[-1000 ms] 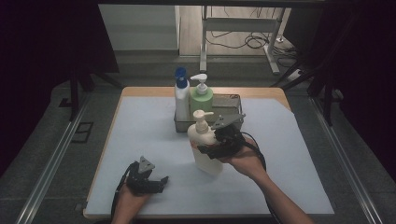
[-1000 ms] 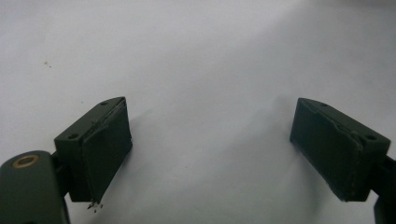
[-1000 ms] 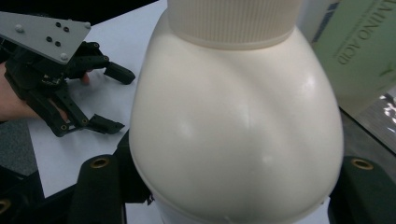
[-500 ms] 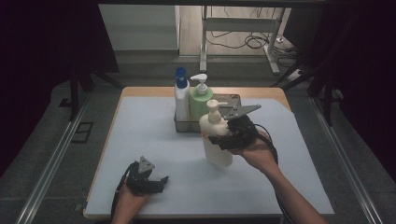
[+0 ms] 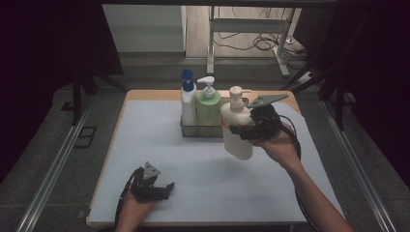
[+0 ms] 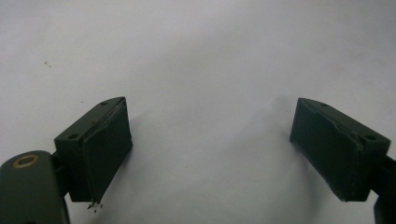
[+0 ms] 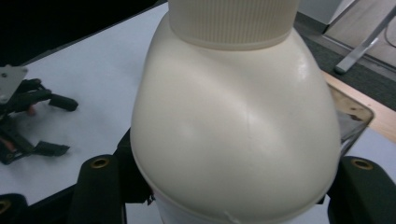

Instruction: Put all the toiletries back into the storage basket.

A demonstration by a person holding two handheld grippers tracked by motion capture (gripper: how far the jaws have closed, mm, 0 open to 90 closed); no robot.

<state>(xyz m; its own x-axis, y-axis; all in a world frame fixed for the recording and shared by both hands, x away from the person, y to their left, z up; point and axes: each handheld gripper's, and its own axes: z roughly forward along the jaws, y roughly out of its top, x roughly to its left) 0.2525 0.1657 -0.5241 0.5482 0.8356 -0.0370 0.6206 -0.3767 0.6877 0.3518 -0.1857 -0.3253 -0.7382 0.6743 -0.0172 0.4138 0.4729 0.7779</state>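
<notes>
Cream pump bottle (image 5: 237, 130) clamped at its shoulder by right gripper (image 5: 240, 129); bottle body bulging between both black jaws in right gripper view (image 7: 236, 135). Now held clear of the white table mat (image 5: 159, 145), tilted slightly, just beside the right end of the metal tray (image 5: 193, 131). 1 second ago: lower and nearer the front edge, well in front of the tray. Half a second ago: partway across, in front of the tray. Since carried up and toward the tray. Inside the tray: 2 bottles upright, blue-capped white bottle (image 5: 188, 99) at left, green pump bottle (image 5: 208, 104) beside it, both unmoved. Left gripper (image 5: 153, 187) well in front of the tray, resting on the mat, jaws apart, nothing between them (image 6: 210, 154); position unchanged.
</notes>
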